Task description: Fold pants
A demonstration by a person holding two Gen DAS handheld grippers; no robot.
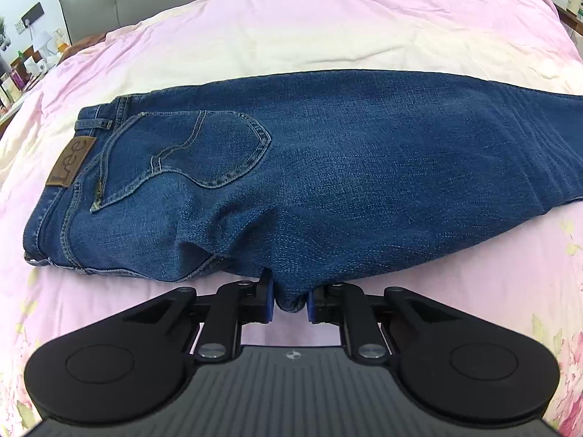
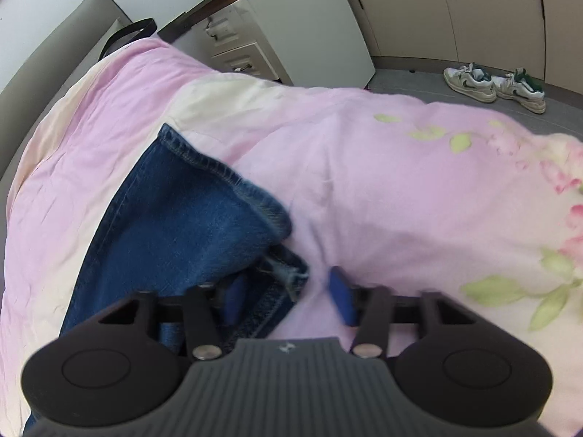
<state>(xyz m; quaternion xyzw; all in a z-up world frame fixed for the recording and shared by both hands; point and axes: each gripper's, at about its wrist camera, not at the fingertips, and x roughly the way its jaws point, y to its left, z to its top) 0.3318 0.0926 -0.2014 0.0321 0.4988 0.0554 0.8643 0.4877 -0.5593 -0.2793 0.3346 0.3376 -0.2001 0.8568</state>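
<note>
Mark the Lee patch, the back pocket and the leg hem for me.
Lee patch (image 1: 71,161): left wrist view, centre of patch.
back pocket (image 1: 204,149): left wrist view, middle of pocket.
leg hem (image 2: 204,162): right wrist view, stitched edge.

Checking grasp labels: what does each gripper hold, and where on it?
Left gripper pinches the jeans at the near edge by the crotch. Right gripper is open around the hem, gripping nothing yet.

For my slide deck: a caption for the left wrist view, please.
Left gripper pinches the near edge of jeans lying on a pink bedspread.
</note>
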